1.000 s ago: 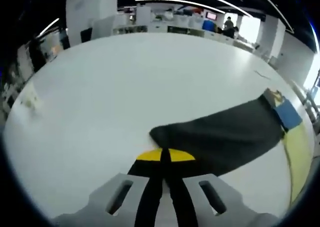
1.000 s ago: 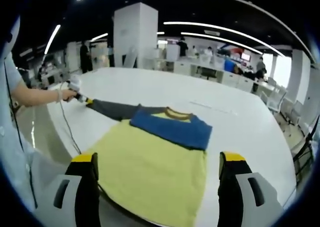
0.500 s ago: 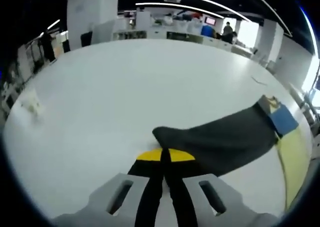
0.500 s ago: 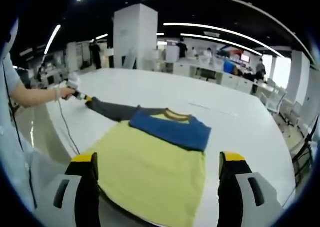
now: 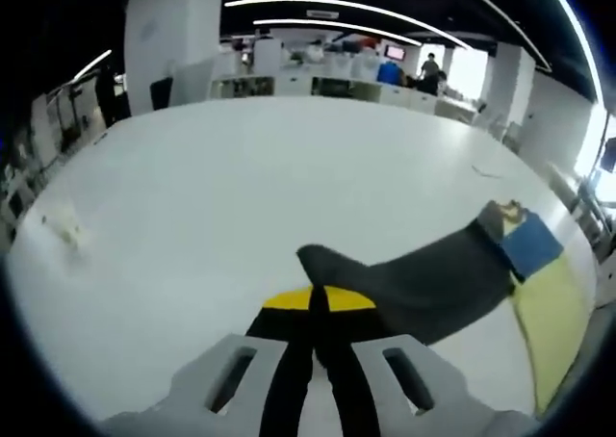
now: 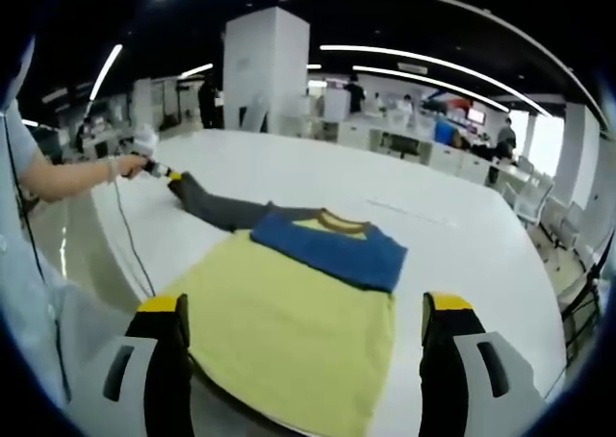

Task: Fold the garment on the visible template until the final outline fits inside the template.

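A shirt with a yellow body (image 6: 289, 331), a blue chest band (image 6: 327, 247) and a dark grey sleeve (image 6: 219, 211) lies on the big white table (image 6: 385, 192). The other sleeve is folded in. My left gripper (image 5: 318, 300) is shut on the cuff of the dark grey sleeve (image 5: 414, 283), which stretches away from it to the shirt's blue band (image 5: 529, 246). In the right gripper view that left gripper (image 6: 166, 173) holds the sleeve end raised at the far left. My right gripper (image 6: 300, 317) is open above the yellow body, nothing between its fingers.
A person's arm (image 6: 67, 179) and a cable (image 6: 130, 249) hang at the table's left edge. A small crumpled white scrap (image 5: 65, 227) lies on the table far left. Desks, a white pillar (image 6: 265, 71) and people stand in the office behind.
My left gripper has lifted and pulled the grey sleeve cuff farther from the shirt, straightening the sleeve. The right gripper has stayed open and still.
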